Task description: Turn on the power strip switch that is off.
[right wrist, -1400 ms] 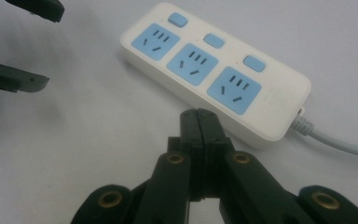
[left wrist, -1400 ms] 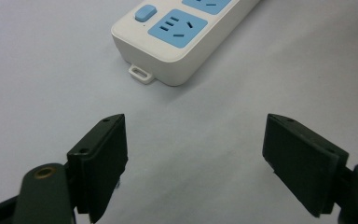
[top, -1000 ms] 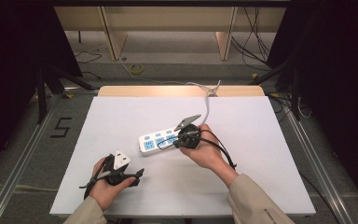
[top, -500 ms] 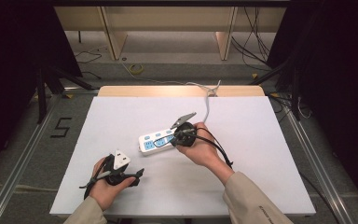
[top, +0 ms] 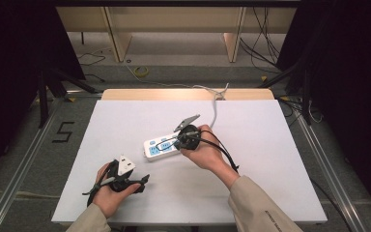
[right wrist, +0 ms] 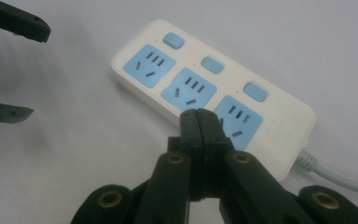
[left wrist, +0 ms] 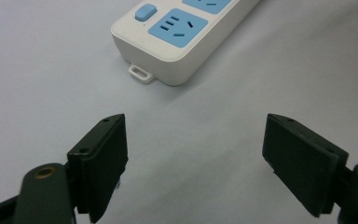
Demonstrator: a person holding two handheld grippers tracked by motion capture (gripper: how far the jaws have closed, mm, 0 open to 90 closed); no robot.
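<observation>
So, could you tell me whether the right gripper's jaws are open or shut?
Shut: in the right gripper view the right gripper has both black jaws pressed flat together, nothing between them, just over the power strip.

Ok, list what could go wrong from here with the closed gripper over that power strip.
1. The right hand-held gripper, shut with nothing between its jaws, hangs at the near edge of the power strip. A push could land on a blue socket rather than a switch button.
2. The strip lies loose on the white table; the left hand-held gripper, open, is apart from it, so a press might slide or tip it.
</observation>
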